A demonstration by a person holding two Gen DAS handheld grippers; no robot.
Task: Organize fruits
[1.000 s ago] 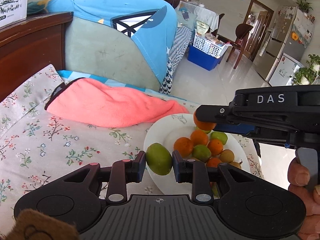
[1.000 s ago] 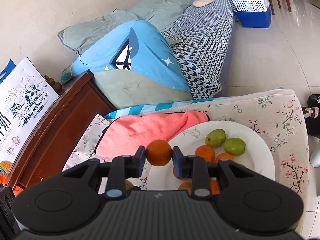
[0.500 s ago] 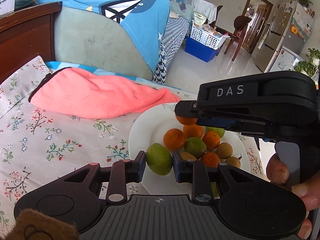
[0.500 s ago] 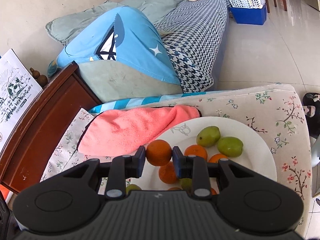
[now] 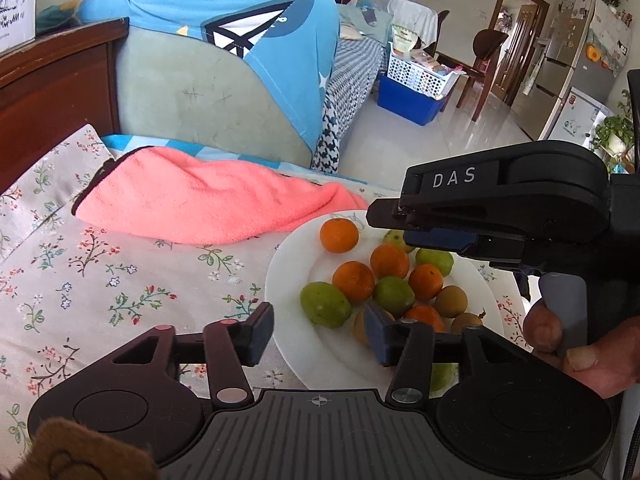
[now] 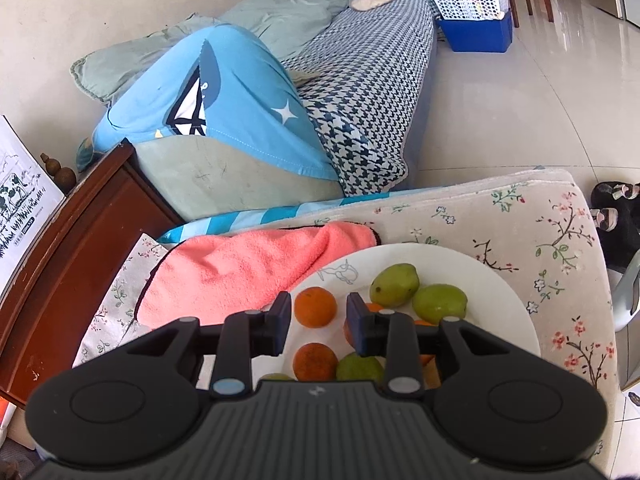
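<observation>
Left hand-held gripper (image 5: 318,334) has just been opening — jaws wide, green fruit (image 5: 325,304) free on the plate (image 5: 288,276). Right hand-held gripper (image 6: 316,322) narrow, its orange (image 6: 315,306) also released. Lift both straight up, avoiding nudges.

The right hand-held gripper (image 6: 315,322), jaws just opening, frames an orange (image 6: 315,306) resting on the white plate (image 6: 500,280).
</observation>
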